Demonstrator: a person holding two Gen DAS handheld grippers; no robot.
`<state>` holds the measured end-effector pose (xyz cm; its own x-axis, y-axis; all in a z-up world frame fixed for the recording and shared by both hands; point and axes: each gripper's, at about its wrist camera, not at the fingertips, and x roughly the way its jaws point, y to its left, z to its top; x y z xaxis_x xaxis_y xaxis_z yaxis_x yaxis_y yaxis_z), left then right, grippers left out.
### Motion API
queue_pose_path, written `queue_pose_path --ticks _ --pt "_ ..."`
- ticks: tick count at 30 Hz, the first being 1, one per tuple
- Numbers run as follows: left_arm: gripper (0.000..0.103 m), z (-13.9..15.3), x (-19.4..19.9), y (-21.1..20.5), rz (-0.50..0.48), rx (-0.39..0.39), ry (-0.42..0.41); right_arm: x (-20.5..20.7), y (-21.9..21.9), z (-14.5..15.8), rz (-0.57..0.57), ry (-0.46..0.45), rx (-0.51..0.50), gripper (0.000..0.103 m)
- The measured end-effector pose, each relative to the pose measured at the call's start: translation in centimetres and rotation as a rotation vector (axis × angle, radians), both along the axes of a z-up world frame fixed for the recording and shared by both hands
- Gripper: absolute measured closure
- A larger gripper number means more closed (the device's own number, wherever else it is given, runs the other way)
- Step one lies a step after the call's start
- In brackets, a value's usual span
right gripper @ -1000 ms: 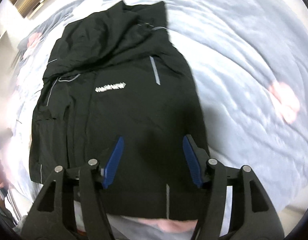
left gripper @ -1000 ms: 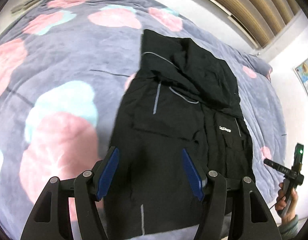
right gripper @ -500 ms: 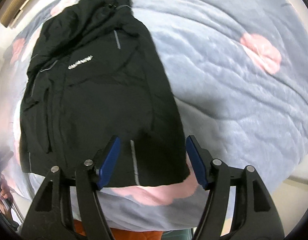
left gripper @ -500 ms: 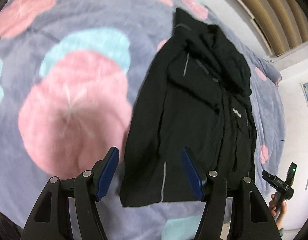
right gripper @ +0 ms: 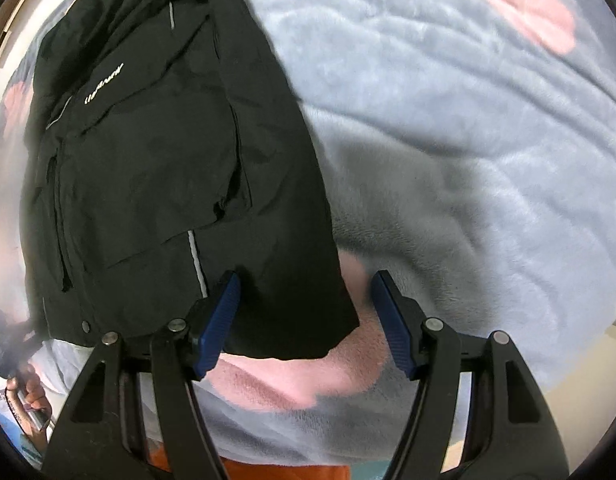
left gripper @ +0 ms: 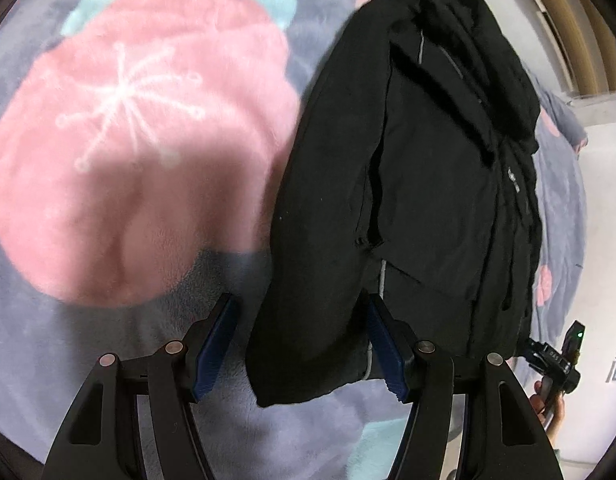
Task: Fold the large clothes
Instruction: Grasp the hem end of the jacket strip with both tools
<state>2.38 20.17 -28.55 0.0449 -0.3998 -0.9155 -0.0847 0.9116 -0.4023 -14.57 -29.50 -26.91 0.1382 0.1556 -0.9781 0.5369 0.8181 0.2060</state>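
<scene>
- The left gripper [left gripper: 302,344] has its blue fingers [left gripper: 216,350] spread wide and holds nothing; the near left corner of the jacket [left gripper: 427,184] hem sits between them, just ahead.
- The right gripper [right gripper: 306,322] is likewise wide and empty; its fingers [right gripper: 218,322] frame the near right hem corner, with the left finger over the cloth and the right one over bare blanket.
- The black jacket lies flat on the bed [left gripper: 120,168], sleeves already folded in over the body, so it makes one long strip.
- Its long axis runs straight away from both grippers: hem nearest, collar and hood farthest.
- Each gripper is near its own hem corner, and neither looks clearly closer than the other.
- The next fold, as I judge it, takes the hem up toward the collar, so both grippers would close on the corners in front of them and carry them forward along that axis.
- Whether the fingertips touch the cloth yet, I cannot tell.
- The blanket [right gripper: 467,128] under the jacket is plush and may ride up with the hem.
</scene>
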Motion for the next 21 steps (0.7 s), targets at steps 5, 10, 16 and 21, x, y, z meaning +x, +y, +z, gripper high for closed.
queue_pose_path --ticks 5,10,16,21 --pt "0.065 1.2 -0.4 -1.2 -0.039 -0.015 -0.067 0.4 1.0 0.5 0.064 -0.053 0.027 0.079" --pt "0.068 1.4 -0.6 -1.3 -0.035 -0.035 -0.076 0.6 1.3 0.8 0.094 -0.061 0.033 0.078" --pt "0.062 -0.4 -0.6 0.3 0.034 -0.092 -0.027 0.6 0.2 -1.3 0.032 -0.047 0.170 0.059" --pt "0.081 0.5 -0.4 -0.1 0.039 -0.057 -0.049 1.0 0.5 -0.5 0.058 -0.065 0.170 0.088"
